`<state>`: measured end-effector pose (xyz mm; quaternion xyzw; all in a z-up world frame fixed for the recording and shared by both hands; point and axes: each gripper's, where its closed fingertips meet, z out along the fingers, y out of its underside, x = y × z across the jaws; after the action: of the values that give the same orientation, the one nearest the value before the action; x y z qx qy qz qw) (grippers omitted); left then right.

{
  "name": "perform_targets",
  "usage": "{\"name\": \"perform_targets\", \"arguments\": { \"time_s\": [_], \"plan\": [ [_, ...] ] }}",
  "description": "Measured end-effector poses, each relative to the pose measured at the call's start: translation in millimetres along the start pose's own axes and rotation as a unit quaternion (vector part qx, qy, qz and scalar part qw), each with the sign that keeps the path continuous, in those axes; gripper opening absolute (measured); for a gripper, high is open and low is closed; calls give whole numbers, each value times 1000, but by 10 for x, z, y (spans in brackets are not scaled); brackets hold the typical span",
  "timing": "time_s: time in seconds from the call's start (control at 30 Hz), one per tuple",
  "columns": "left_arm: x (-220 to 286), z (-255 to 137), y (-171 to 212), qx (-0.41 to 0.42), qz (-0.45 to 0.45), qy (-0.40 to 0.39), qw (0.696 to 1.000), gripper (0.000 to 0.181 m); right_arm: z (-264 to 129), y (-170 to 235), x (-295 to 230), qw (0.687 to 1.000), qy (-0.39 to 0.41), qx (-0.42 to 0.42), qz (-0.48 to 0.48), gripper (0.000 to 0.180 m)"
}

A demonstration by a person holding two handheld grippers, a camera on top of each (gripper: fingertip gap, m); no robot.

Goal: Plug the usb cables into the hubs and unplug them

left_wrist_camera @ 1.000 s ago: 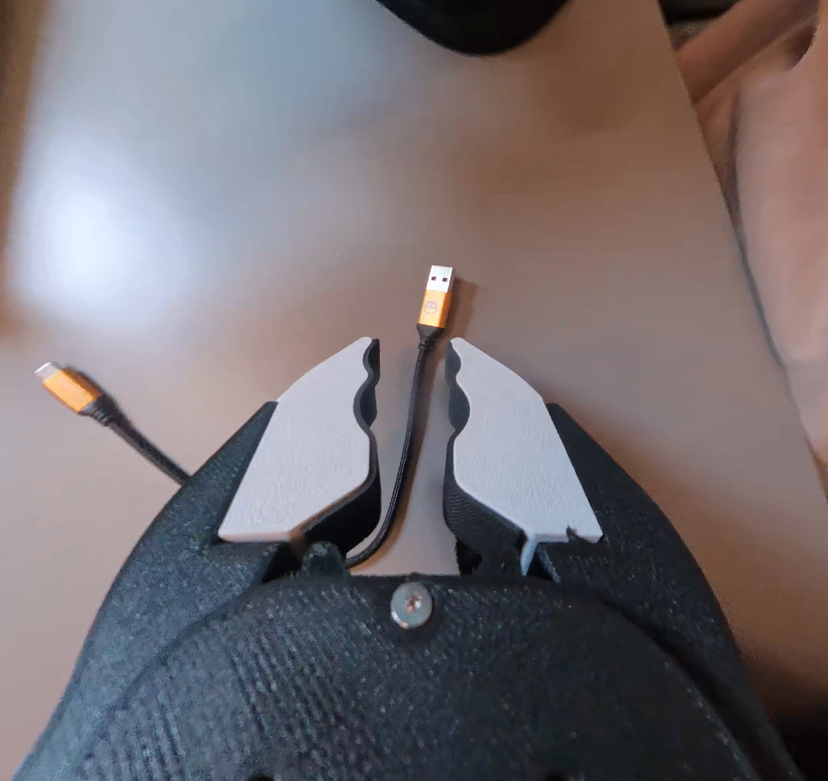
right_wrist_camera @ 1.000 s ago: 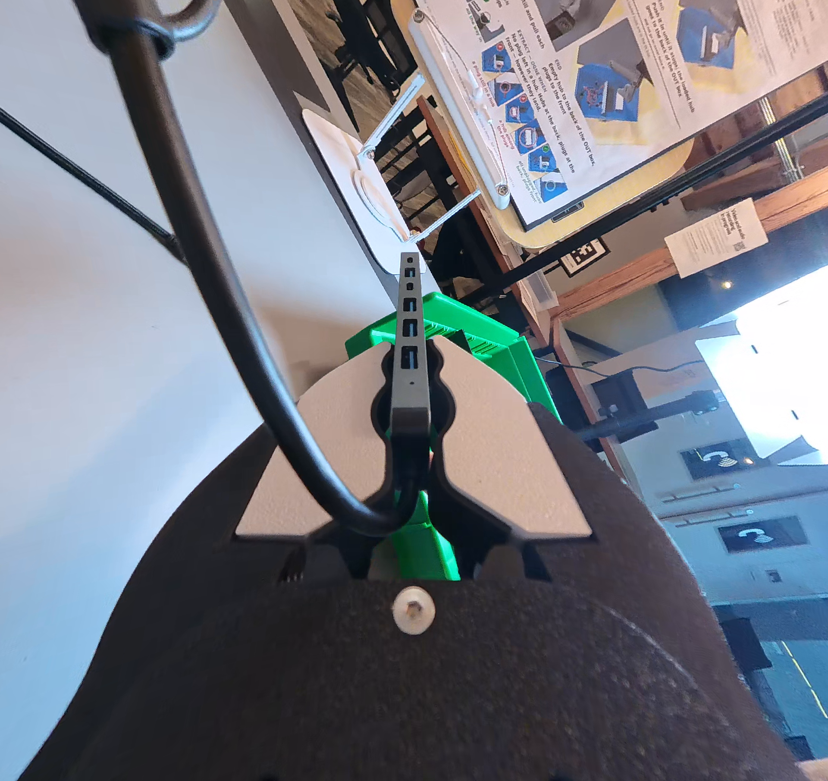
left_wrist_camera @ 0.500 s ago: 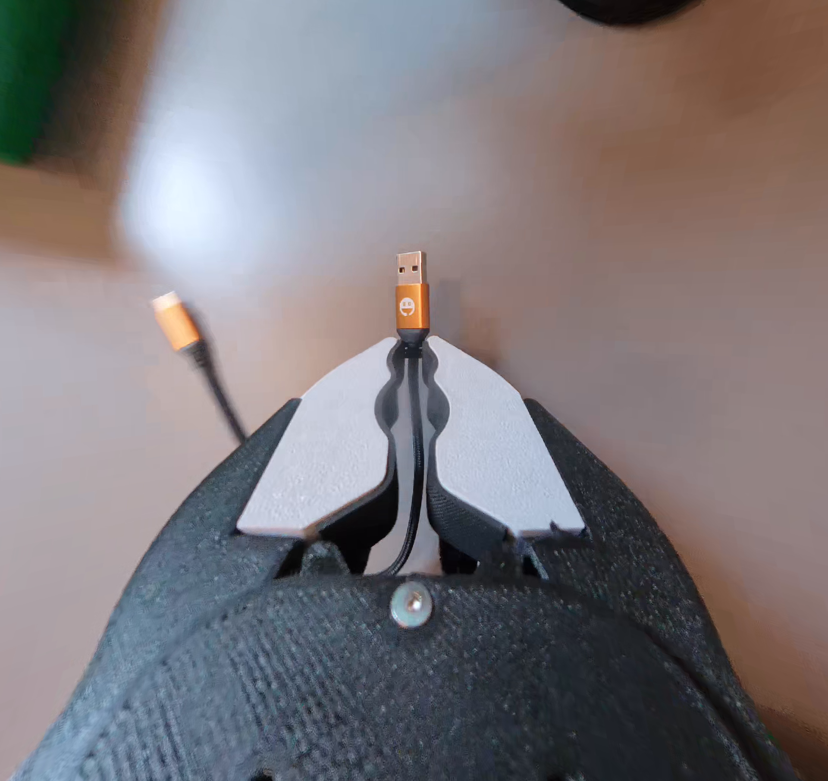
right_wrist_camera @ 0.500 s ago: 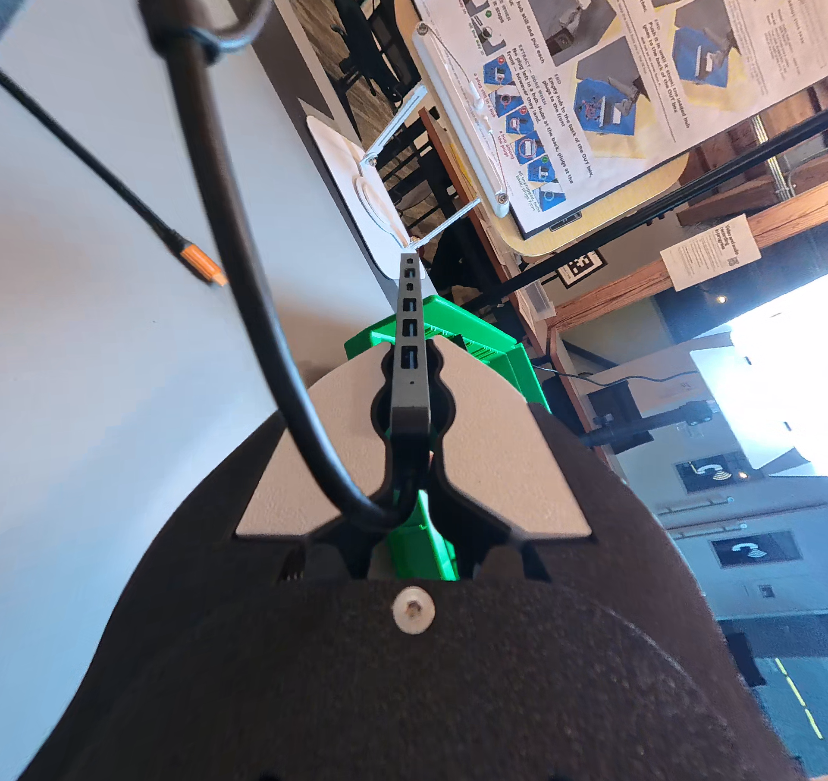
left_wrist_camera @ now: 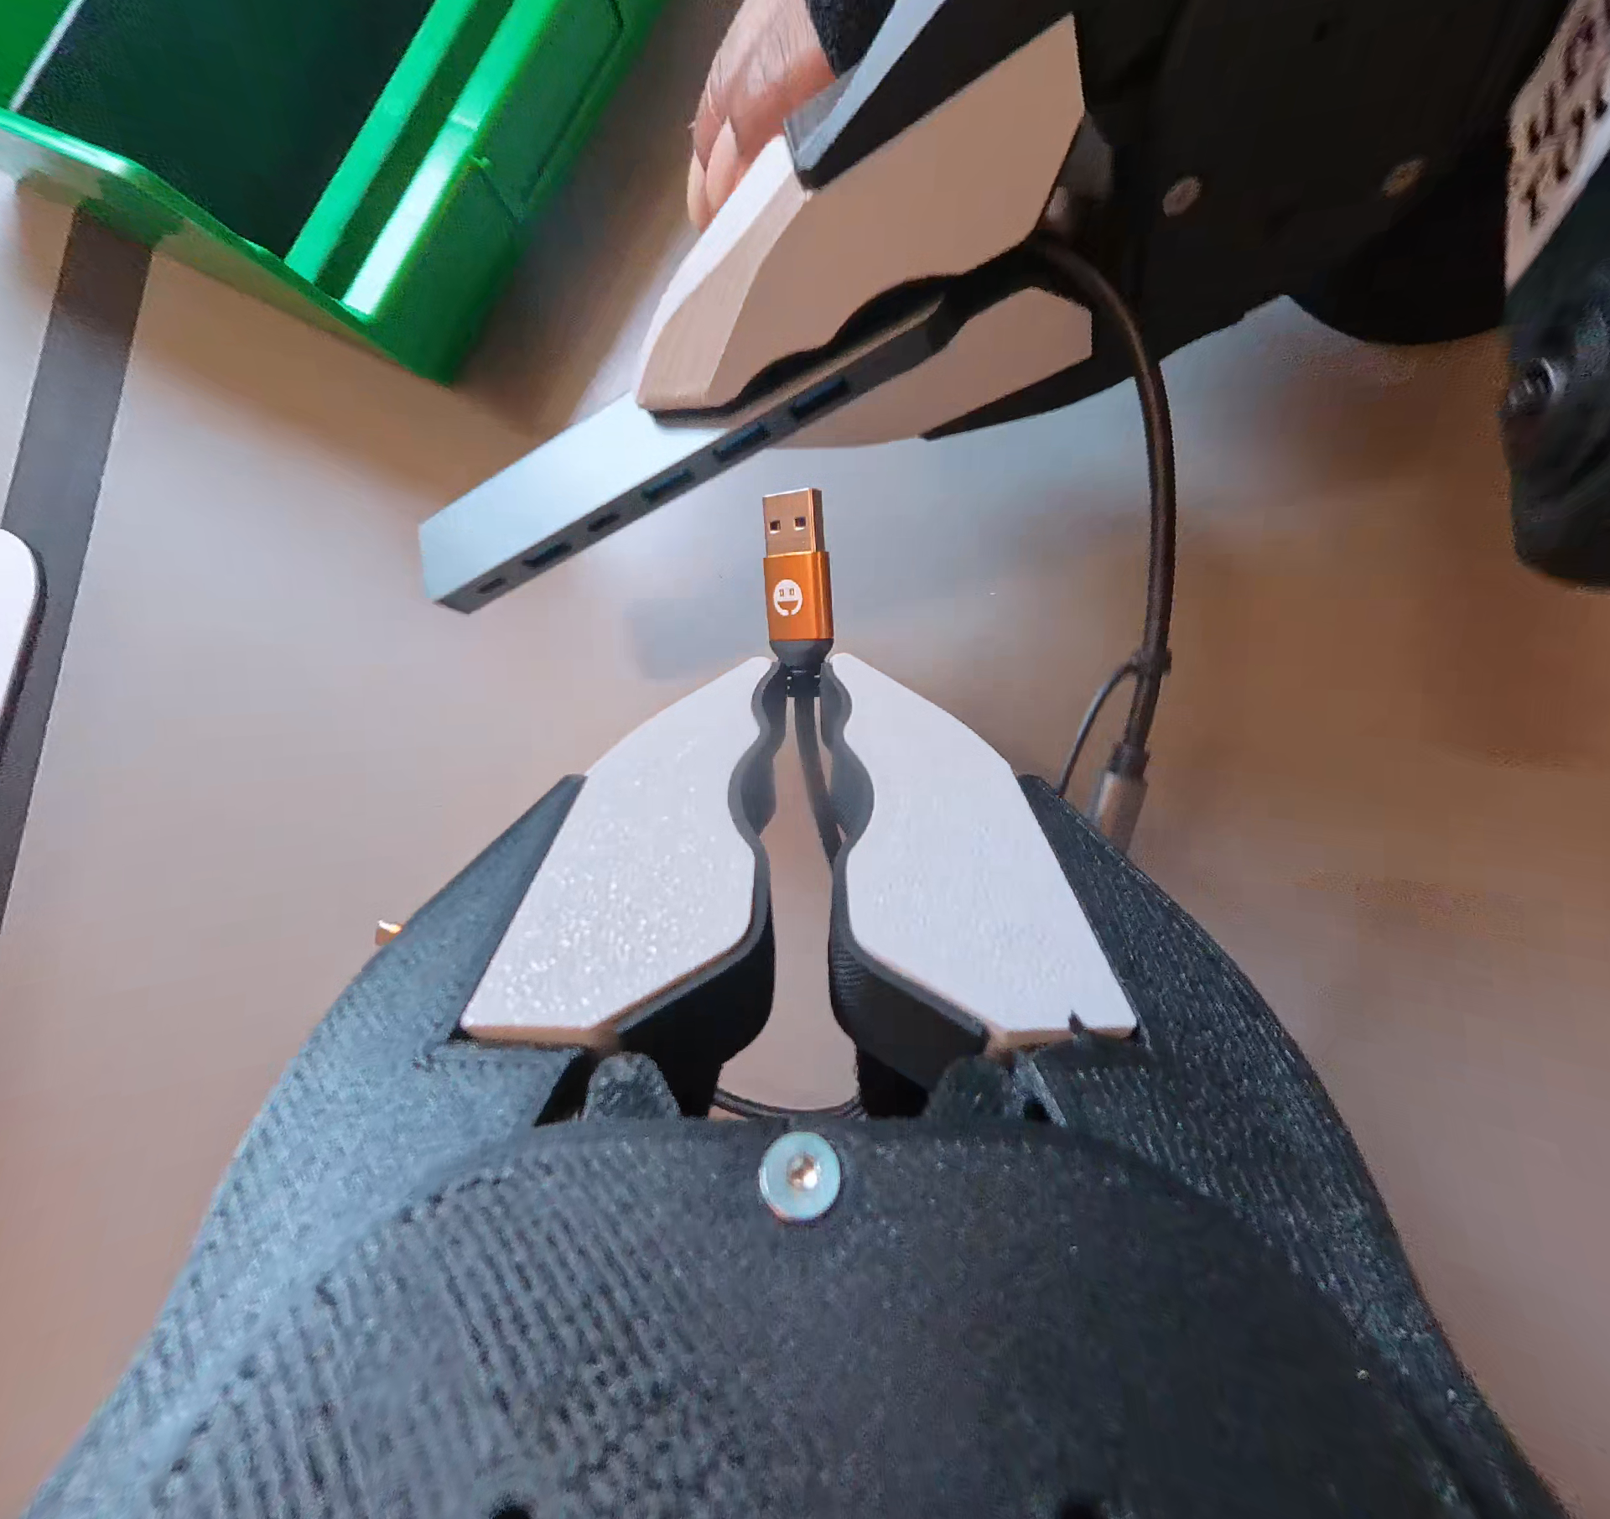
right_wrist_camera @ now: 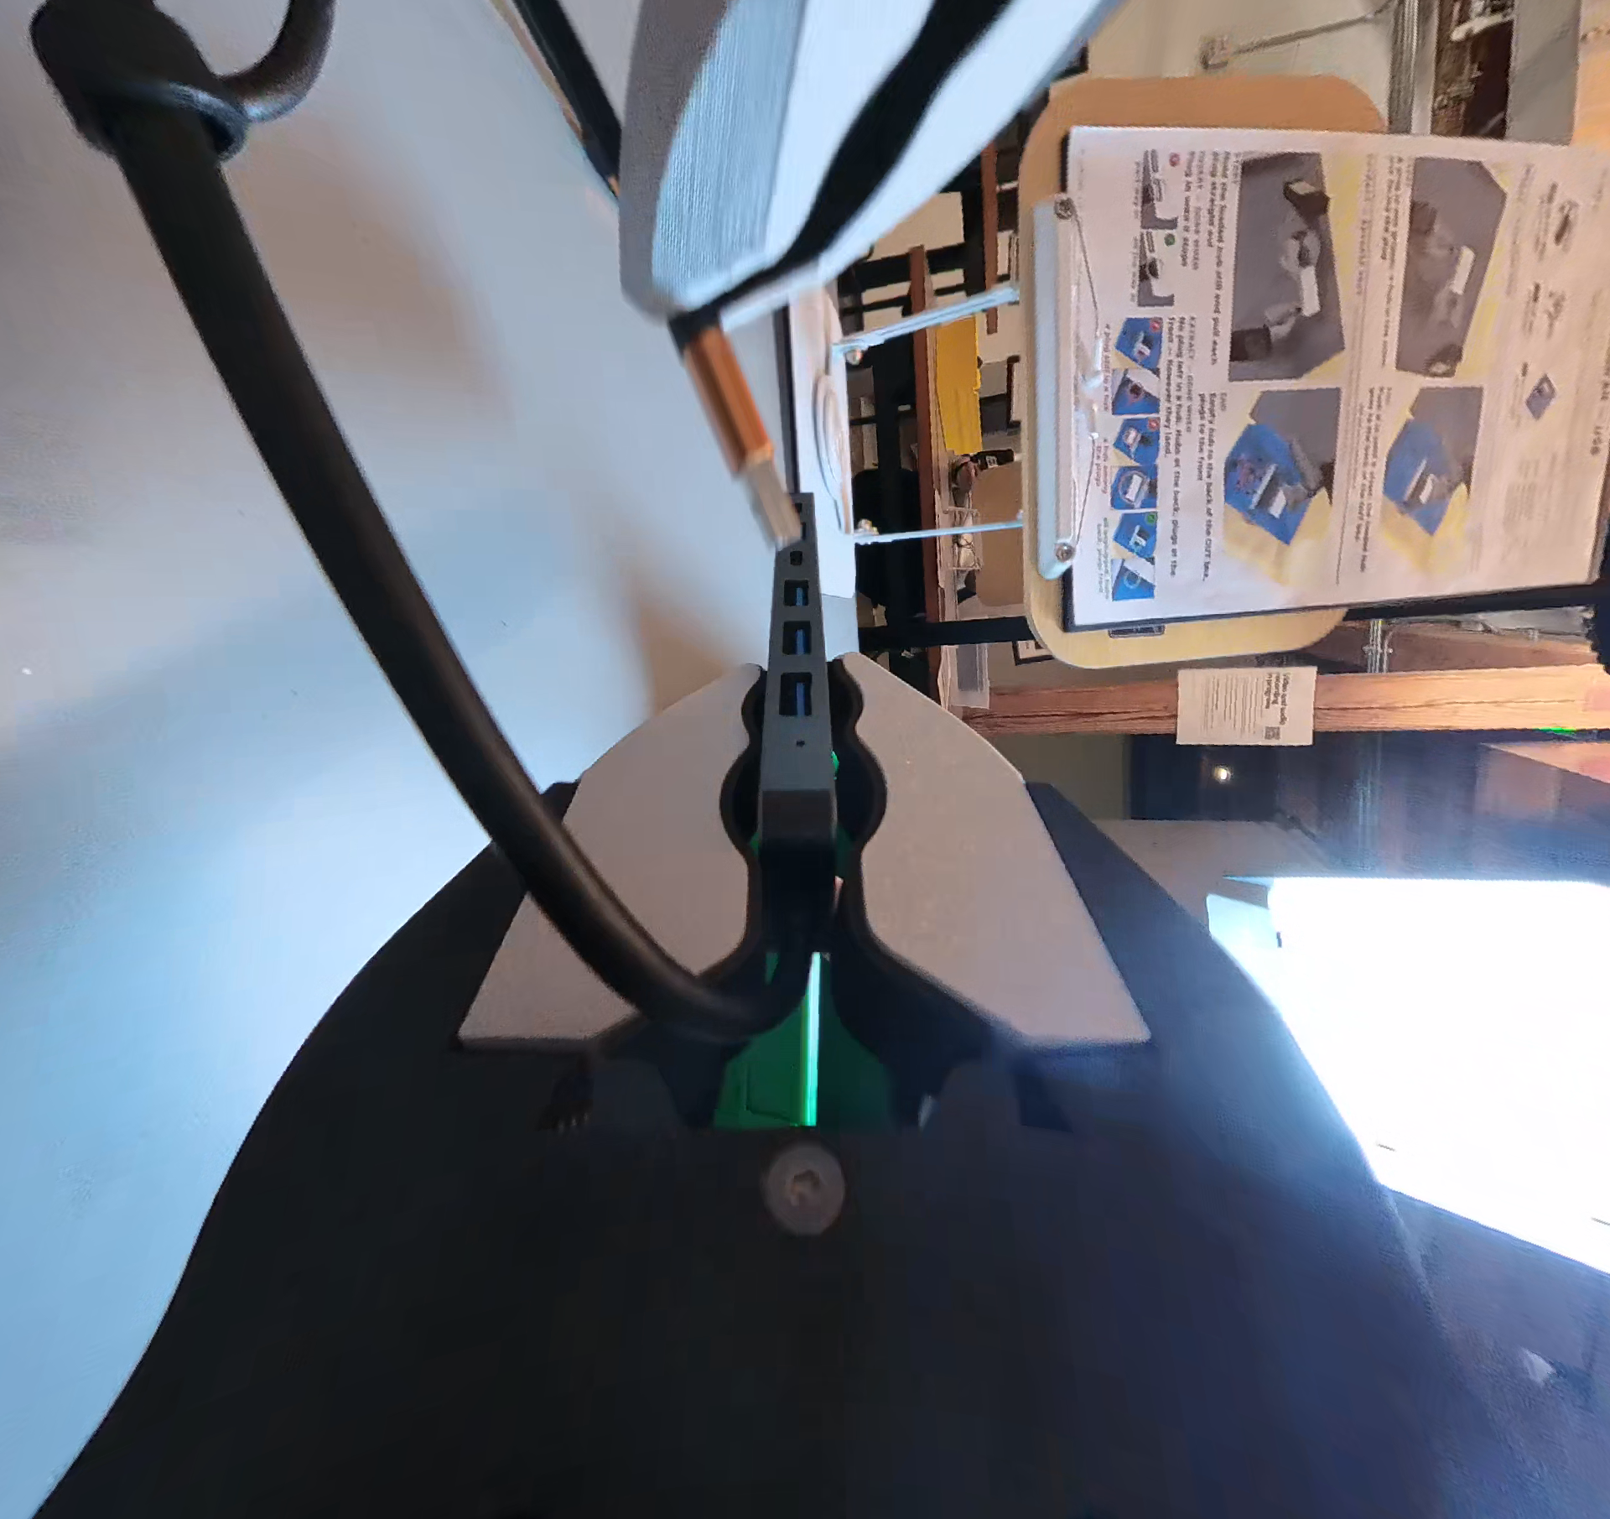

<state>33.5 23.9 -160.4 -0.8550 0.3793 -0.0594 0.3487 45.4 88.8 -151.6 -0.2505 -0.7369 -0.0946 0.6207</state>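
My left gripper point(left_wrist_camera: 797, 668) is shut on a black USB cable just behind its orange plug point(left_wrist_camera: 794, 584). The plug sticks out forward, its metal tip a short way from the port side of the grey hub point(left_wrist_camera: 540, 519). My right gripper point(right_wrist_camera: 797, 680) is shut on the hub point(right_wrist_camera: 794, 632) and holds it edge-up with the blue ports showing. In the right wrist view the orange plug point(right_wrist_camera: 726, 410) comes in from above, its tip close to the hub's far end. The right gripper also shows in the left wrist view point(left_wrist_camera: 697, 405), holding the hub above the table.
A green bin point(left_wrist_camera: 348, 126) stands at the back left on the brown table point(left_wrist_camera: 261, 780). The hub's own thick black cable point(right_wrist_camera: 305, 431) loops off to the side. A person's hand point(left_wrist_camera: 749, 83) is behind the right gripper. An instruction sheet on a stand point(right_wrist_camera: 1307, 388) is beyond the table. My right fingertips sit around 7 cm from my left ones.
My left gripper shut on the cable behind the orange plug and carried it toward the hub. The plug, far from the hub before, is now close to its ports.
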Motion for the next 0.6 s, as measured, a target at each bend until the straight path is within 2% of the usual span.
{"name": "perform_targets", "arguments": {
  "time_s": [0.23,0.4,0.6],
  "plan": [
    [83,150,53,-34,14,-5,999,8,57,-114,-146,999,-14,-14,-27,11],
    [135,140,32,-27,-5,17,999,8,91,-101,-169,999,-12,-33,-38,12],
    [85,101,43,-33,-3,5,999,8,126,-15,-177,998,-13,-55,-37,12]
  ]
}}
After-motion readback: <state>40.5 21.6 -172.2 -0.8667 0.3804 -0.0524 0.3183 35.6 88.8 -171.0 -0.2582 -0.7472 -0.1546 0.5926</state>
